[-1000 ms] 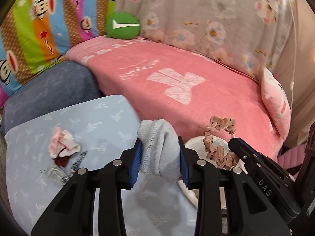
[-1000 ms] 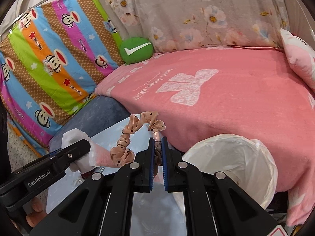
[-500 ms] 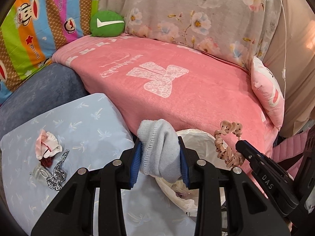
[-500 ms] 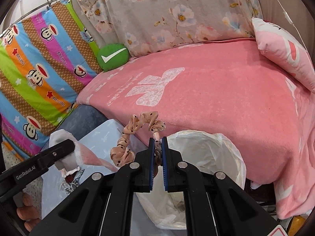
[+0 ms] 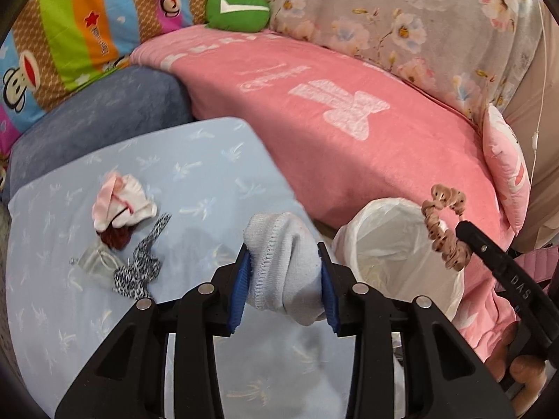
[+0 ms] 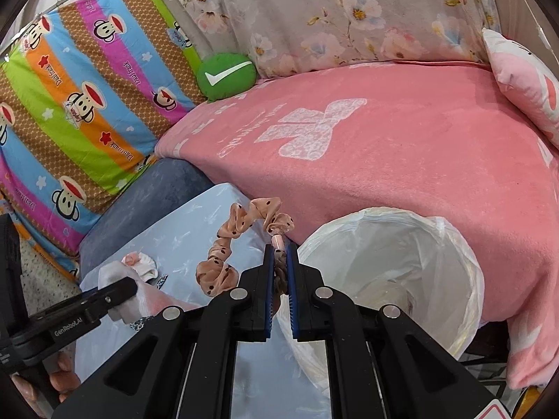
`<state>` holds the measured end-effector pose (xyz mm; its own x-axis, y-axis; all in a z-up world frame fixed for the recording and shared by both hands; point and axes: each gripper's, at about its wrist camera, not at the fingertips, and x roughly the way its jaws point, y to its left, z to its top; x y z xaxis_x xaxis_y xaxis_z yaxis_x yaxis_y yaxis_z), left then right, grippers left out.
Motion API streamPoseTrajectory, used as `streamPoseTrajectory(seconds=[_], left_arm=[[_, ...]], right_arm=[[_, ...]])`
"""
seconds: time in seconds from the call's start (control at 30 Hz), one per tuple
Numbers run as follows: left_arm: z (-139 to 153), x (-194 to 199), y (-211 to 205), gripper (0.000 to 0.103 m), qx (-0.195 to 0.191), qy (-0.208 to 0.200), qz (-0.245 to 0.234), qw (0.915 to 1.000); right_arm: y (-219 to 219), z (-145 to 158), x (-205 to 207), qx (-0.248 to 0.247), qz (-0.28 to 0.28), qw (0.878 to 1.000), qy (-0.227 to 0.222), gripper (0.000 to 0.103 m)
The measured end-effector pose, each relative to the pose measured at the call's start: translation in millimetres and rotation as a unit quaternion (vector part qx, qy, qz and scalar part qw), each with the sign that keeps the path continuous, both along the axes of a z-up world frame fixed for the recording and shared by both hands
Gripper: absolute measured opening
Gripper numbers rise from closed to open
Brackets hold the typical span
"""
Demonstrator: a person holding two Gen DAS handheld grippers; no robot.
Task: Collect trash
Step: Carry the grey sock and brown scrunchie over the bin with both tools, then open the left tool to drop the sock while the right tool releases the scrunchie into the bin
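Trash bin with a white plastic liner (image 6: 436, 244), open-mouthed, standing against the pink fleece blanket (image 6: 401, 146) just beside the pale blue patterned cushion (image 5: 209, 160). Over its near rim, peach polka-dot fabric scrunchie (image 6: 241, 230) pinched thin in the right gripper (image 6: 279, 272), nearly closed on it. Left of that, white knitted sock (image 5: 286, 265) bunched between the blue pads of the left gripper (image 5: 284, 282), jaws opening slightly yet pressing the sock on both sides, above the cushion edge. Farther left on the cushion: crumpled pink-and-white cloth (image 5: 120, 202), dark red tuft (image 5: 117, 237), black-and-white patterned strip (image 5: 139, 265), clear wrapper (image 5: 94, 265). Behind, round green tick-mark pillow (image 5: 237, 8)
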<state>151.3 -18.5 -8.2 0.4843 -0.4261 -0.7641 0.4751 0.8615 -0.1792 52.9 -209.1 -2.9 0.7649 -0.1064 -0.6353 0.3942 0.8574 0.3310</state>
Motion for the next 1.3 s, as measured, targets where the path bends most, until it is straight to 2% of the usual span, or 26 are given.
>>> streamPoseTrajectory(seconds=[0.3,0.63,1.03,1.3], left_arm=[[-4.1,9.2,20.8,0.038,-0.011,0.019,0.024,0.9995],[8.4,7.6,5.9,0.039,-0.014,0.000,0.008,0.9999],[11.8,-7.2,-62.3,0.038,-0.005,-0.012,-0.054,0.9985],[11.1,-22.9,-112.4,0.038,0.005,-0.016,-0.103,0.9946]], right_arm=[[16.4,-3.4,12.5,-0.004,0.019,1.000,0.008,0.007],[15.7,-3.1,13.1,-0.003,0.018,1.000,0.008,0.007],[-21.3,-3.8,-7.5,0.000,-0.015,1.000,0.006,0.007],[-55.8,-9.9,-29.9,0.008,-0.051,0.999,0.008,0.007]])
